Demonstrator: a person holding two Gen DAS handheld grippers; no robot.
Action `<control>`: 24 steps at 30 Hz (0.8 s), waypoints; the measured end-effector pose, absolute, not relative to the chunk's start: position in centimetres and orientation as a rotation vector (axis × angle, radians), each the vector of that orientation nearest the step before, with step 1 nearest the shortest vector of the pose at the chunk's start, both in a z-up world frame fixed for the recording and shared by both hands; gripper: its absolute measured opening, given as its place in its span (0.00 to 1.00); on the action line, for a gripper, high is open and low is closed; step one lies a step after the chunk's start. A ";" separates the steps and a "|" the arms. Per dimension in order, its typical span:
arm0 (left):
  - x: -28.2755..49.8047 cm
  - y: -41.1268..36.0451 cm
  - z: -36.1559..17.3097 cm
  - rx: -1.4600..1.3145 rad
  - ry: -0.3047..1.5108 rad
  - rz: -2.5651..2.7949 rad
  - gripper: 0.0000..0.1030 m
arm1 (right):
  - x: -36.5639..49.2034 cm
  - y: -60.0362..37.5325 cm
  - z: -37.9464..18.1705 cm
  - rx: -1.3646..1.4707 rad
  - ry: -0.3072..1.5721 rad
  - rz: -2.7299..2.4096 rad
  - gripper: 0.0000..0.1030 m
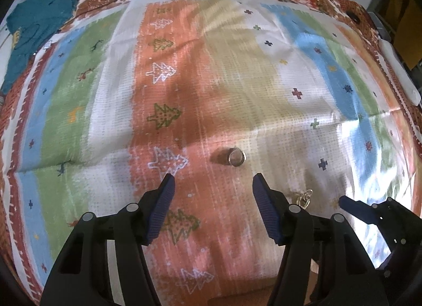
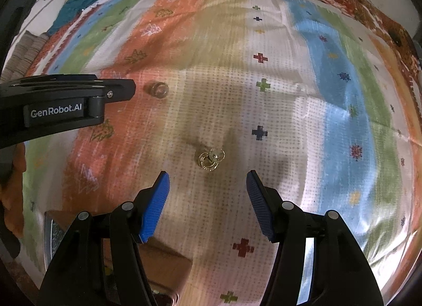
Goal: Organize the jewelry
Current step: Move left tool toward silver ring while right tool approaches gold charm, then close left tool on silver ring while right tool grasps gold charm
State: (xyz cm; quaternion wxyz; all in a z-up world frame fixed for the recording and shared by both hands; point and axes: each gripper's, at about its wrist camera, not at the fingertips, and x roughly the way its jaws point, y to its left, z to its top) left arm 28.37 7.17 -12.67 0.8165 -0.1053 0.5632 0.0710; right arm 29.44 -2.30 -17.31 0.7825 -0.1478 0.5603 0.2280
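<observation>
Jaws of my left gripper stand apart just short of a silver band ring on the striped patterned cloth; my right gripper, jaws likewise apart, faces a gold cluster of linked rings nearby.

A home: a bed under a patterned cloth, teal garment lying beside.
</observation>
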 end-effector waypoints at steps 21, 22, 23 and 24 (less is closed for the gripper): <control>32.2 6.2 -16.5 -0.198 1.294 0.096 0.36 | 31.6 -0.9 -20.0 -0.355 1.244 0.491 0.35; 32.2 6.0 -16.7 -0.189 1.299 0.092 0.36 | 31.6 -0.9 -20.1 -0.357 1.243 0.489 0.34; 32.3 5.9 -16.9 -0.176 1.300 0.094 0.36 | 31.7 -0.9 -20.1 -0.358 1.244 0.487 0.30; 32.3 5.8 -17.0 -0.171 1.298 0.100 0.36 | 31.8 -0.8 -20.1 -0.360 1.244 0.483 0.27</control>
